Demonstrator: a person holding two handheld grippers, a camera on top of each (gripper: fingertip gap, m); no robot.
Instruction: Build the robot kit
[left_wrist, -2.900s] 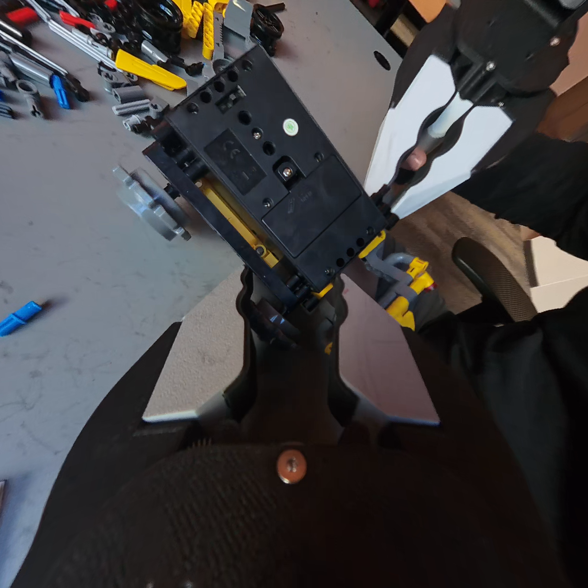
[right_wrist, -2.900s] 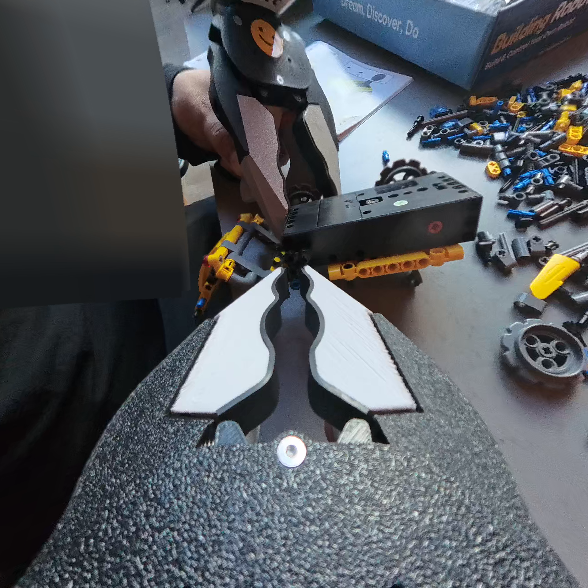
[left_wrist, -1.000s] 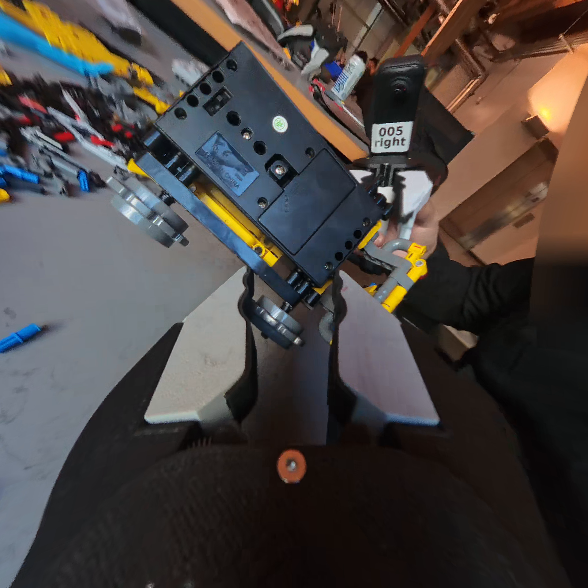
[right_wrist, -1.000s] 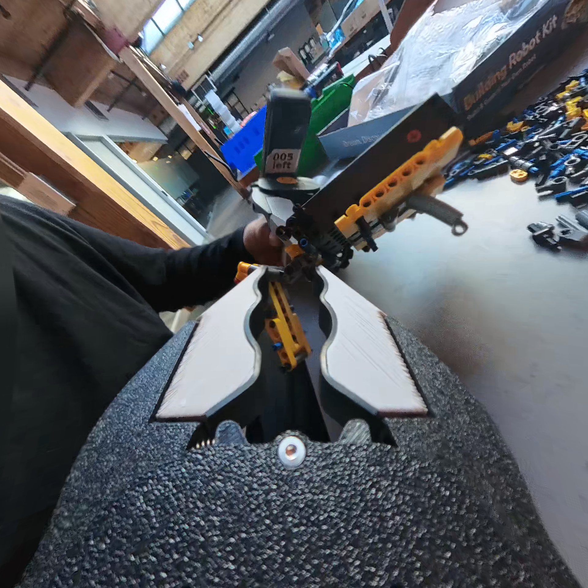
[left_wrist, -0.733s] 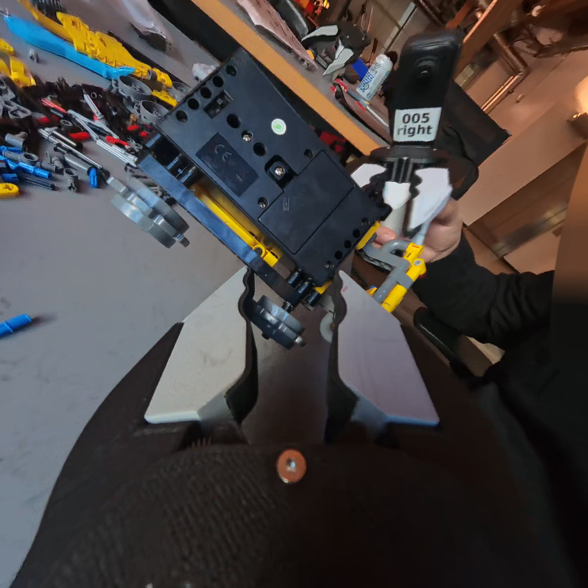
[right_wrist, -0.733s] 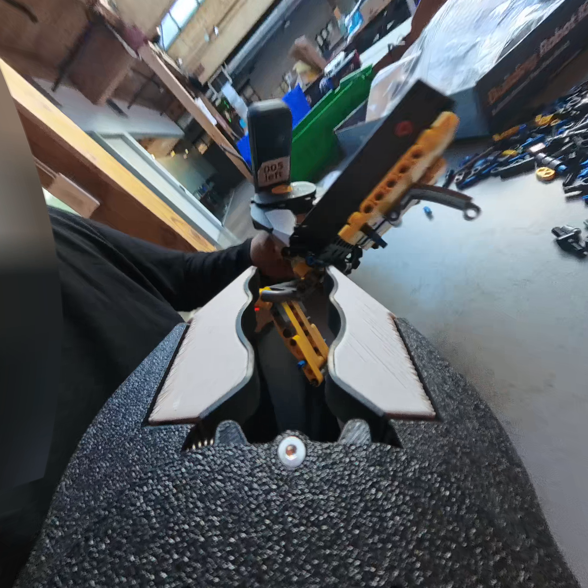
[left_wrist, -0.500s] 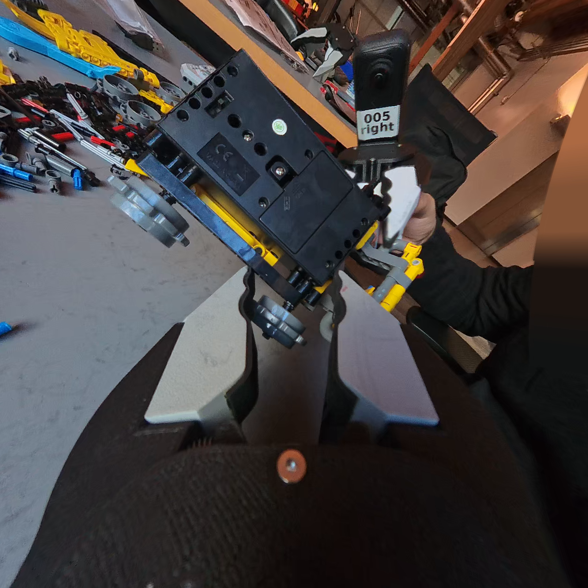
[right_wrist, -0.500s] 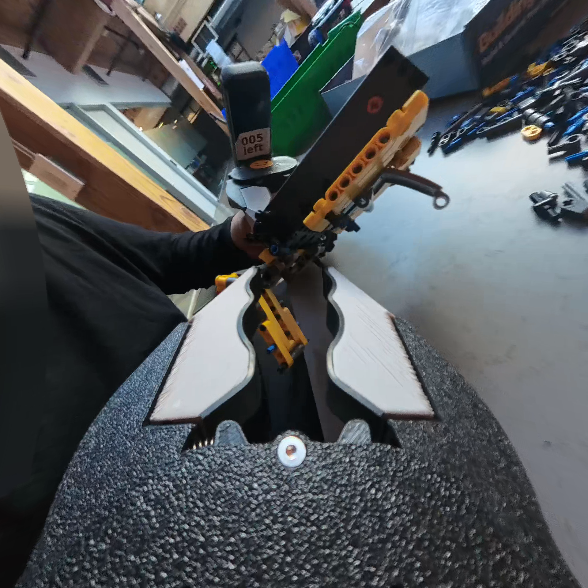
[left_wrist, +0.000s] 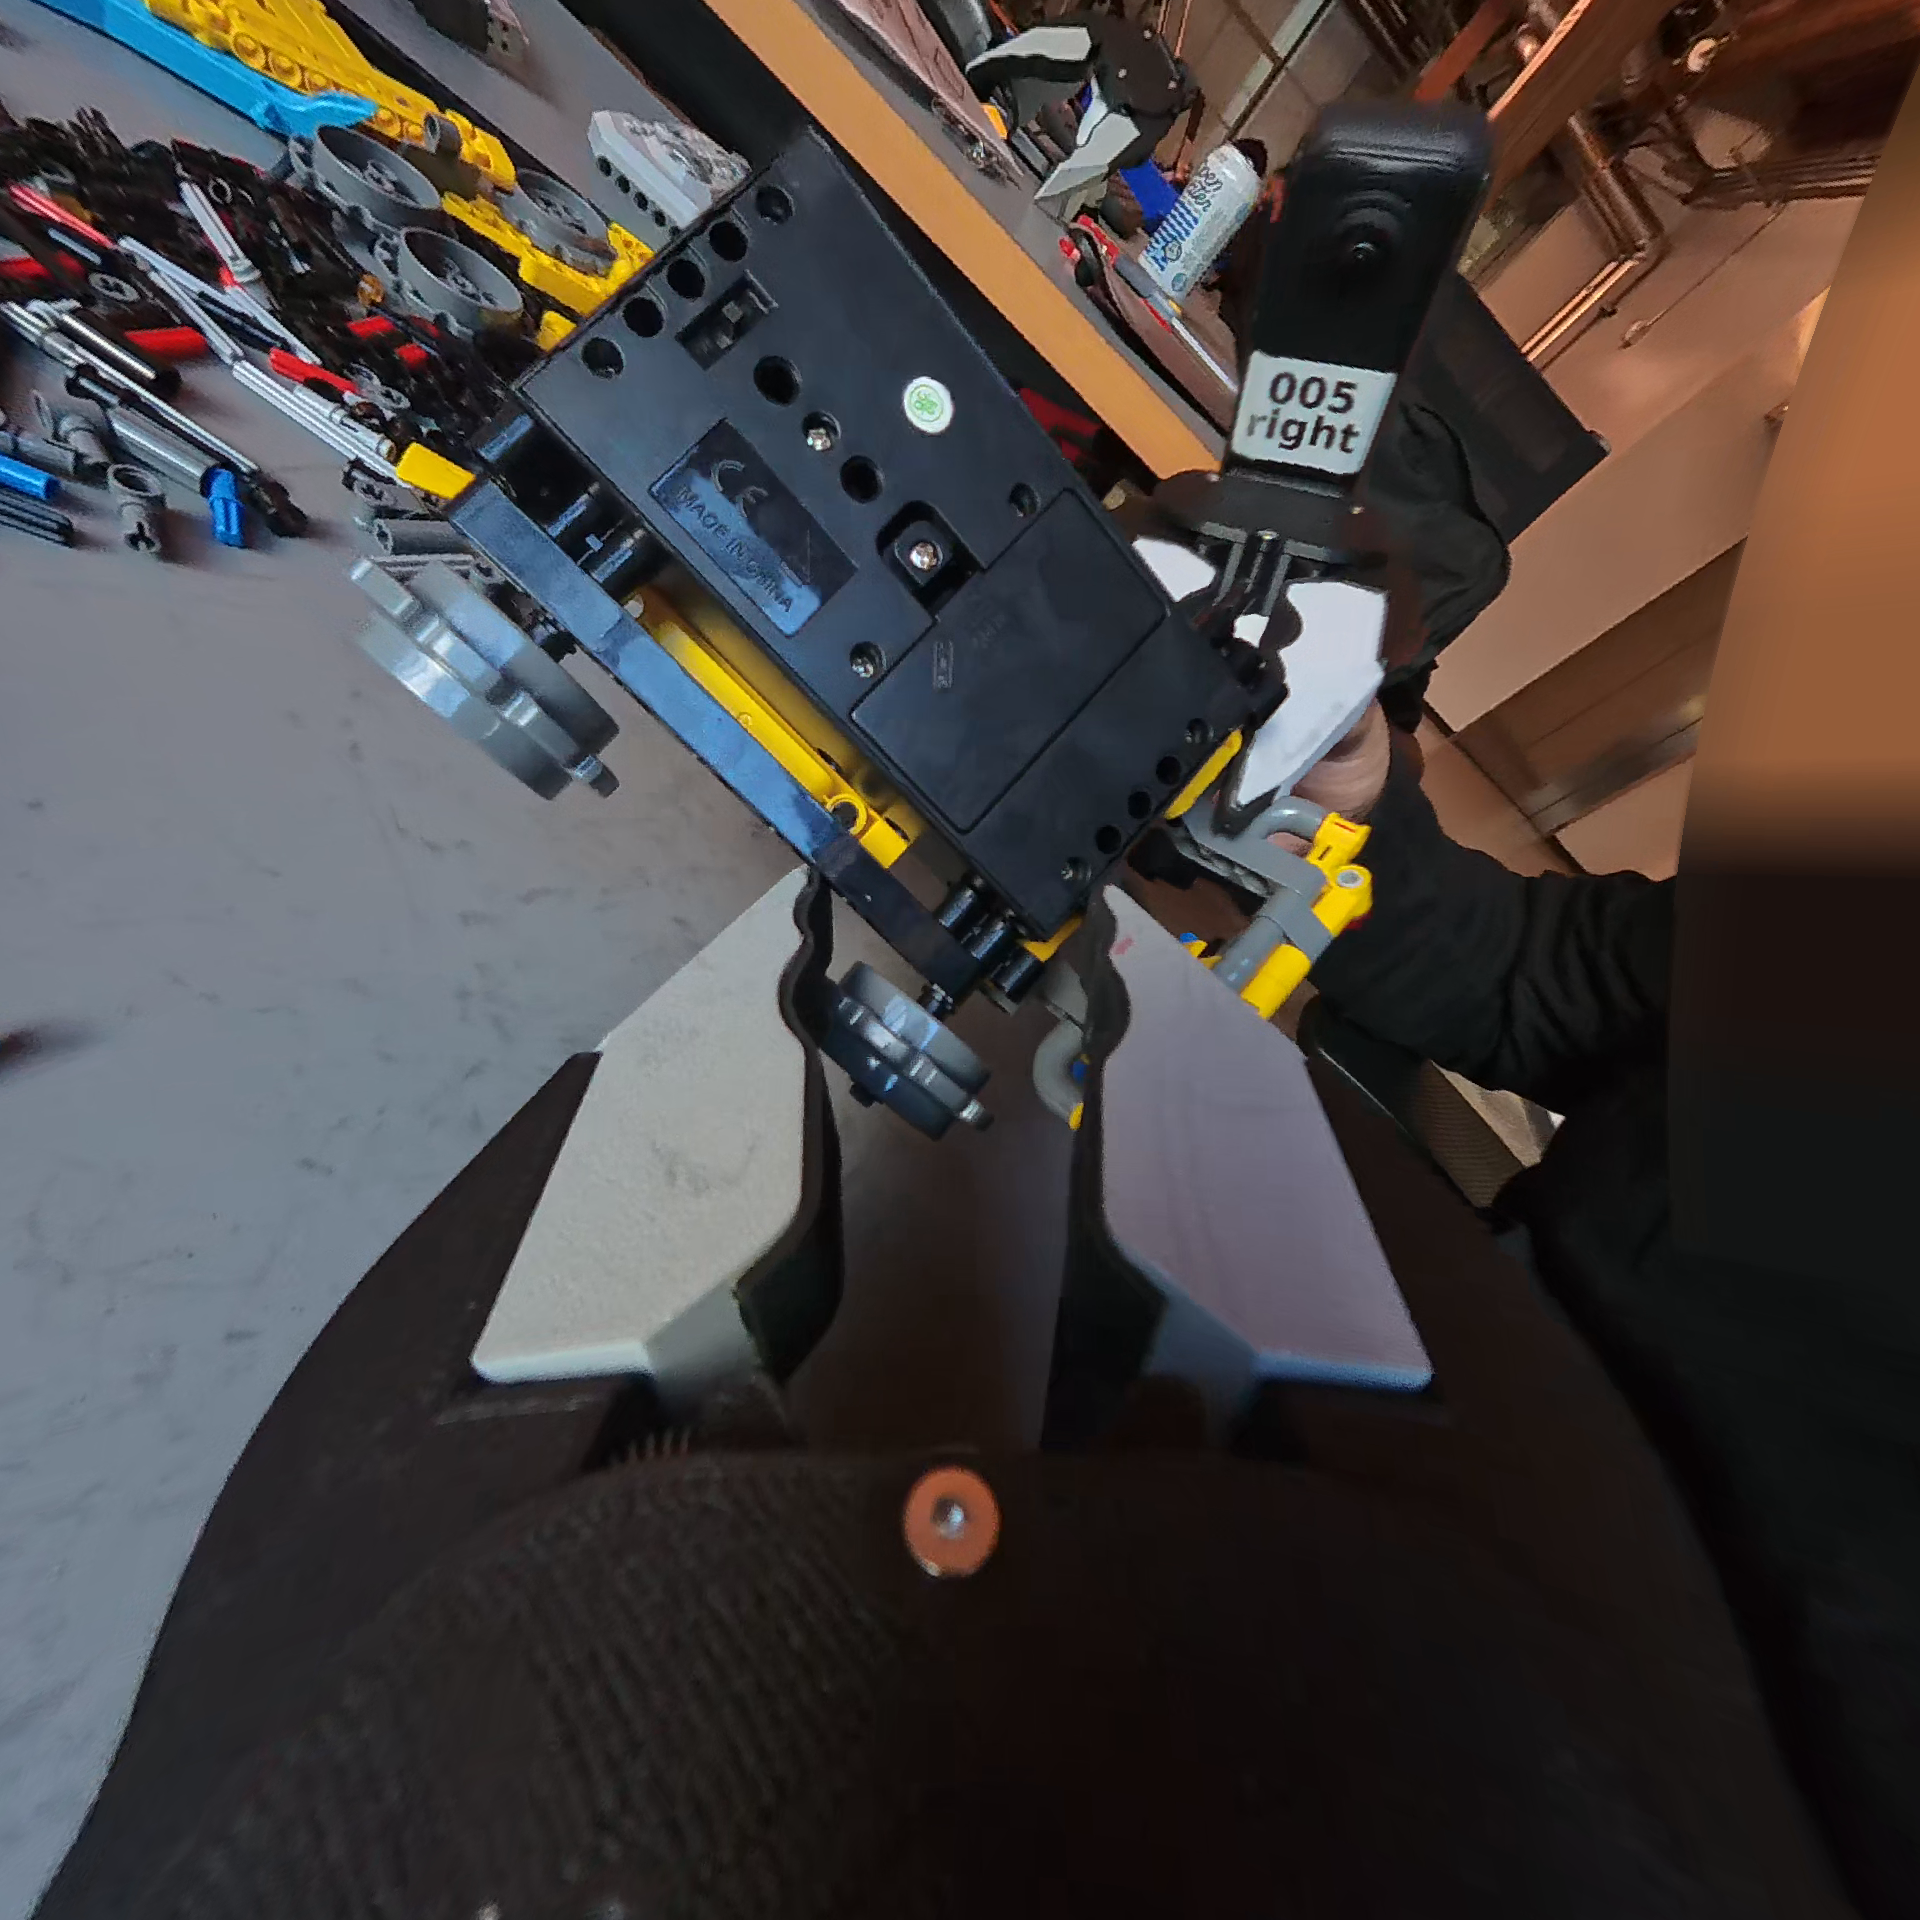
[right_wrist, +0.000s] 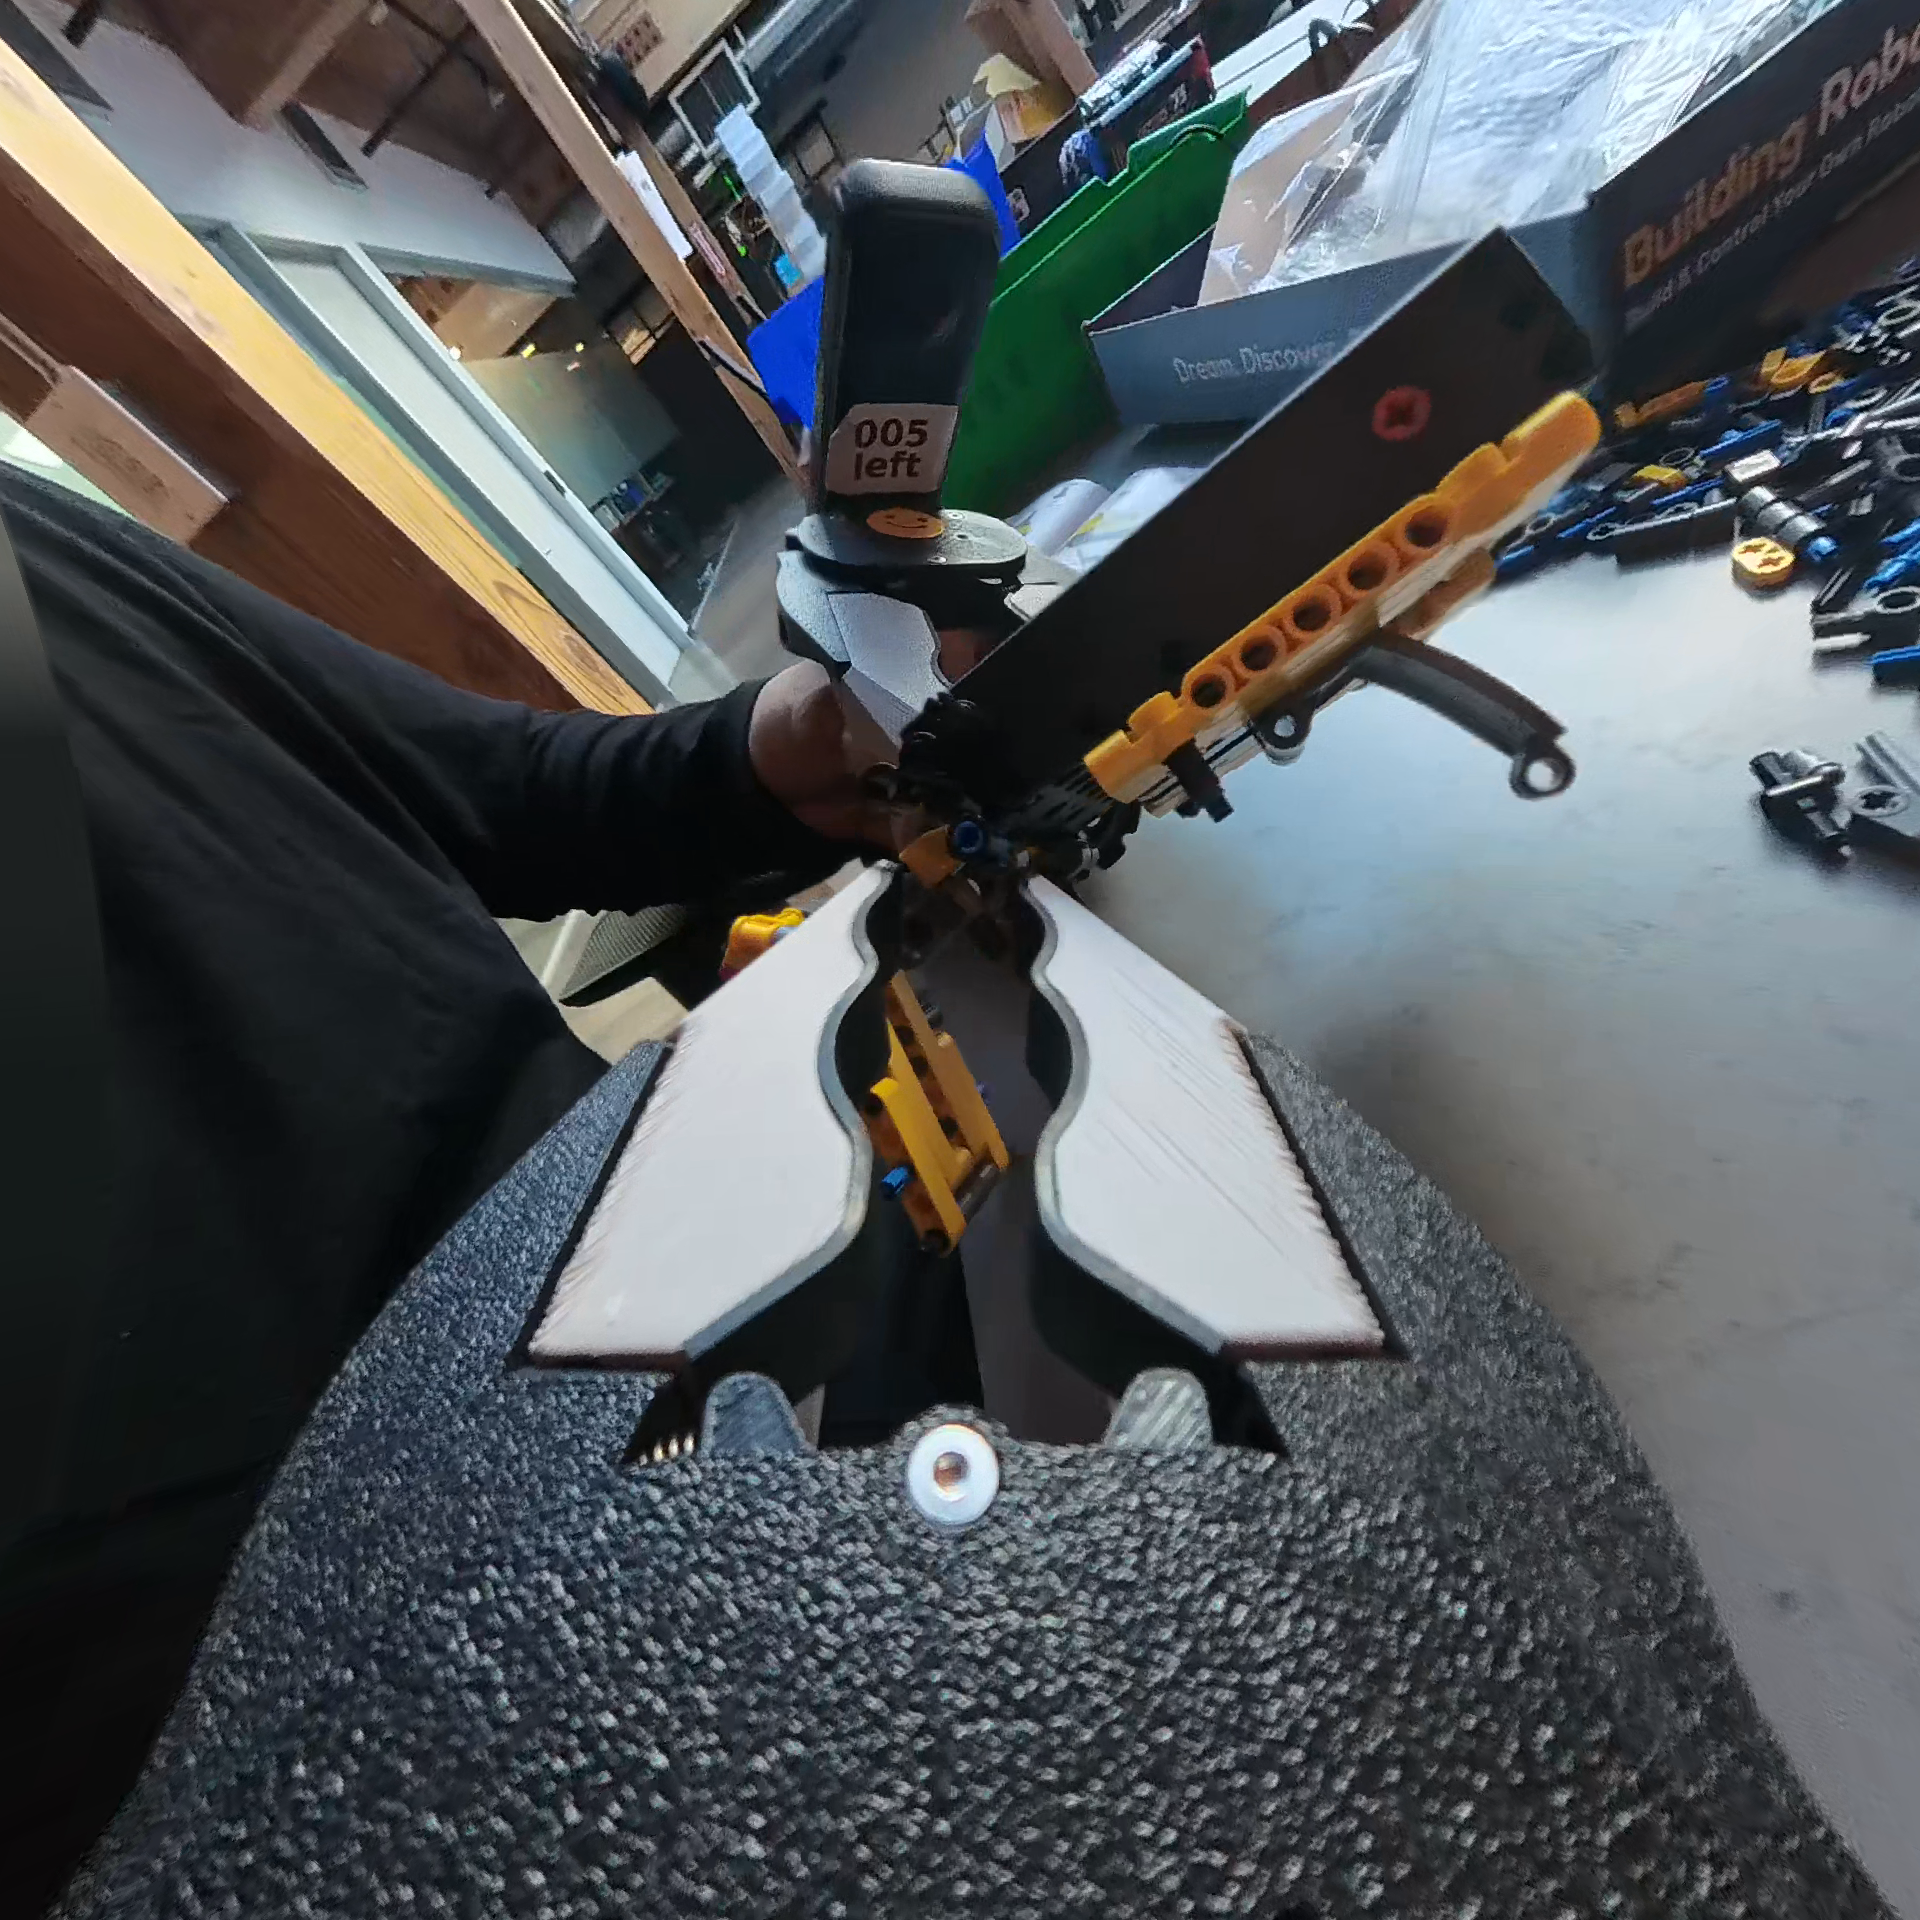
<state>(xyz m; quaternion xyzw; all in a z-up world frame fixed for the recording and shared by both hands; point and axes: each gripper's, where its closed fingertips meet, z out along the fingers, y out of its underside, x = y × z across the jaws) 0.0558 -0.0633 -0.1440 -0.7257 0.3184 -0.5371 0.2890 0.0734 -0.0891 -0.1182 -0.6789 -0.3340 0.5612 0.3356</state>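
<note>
A: Left wrist view?
B: The left gripper (left_wrist: 951, 951) grips the black block model (left_wrist: 862, 582) at its near end, now lifted clear of the grey table (left_wrist: 208, 935).
A: Right wrist view?
B: The right gripper (right_wrist: 956, 894) clamps the model's yellow arm (right_wrist: 935, 1132), which earlier hung outside its fingers.

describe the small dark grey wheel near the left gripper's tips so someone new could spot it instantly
Start at the big black battery box held up over the grey table in the left wrist view. Follow its lower corner down to the left gripper; the small dark grey wheel sits between the fingers there. It is darker and smaller than the pale grey wheel at the box's left side.
</note>
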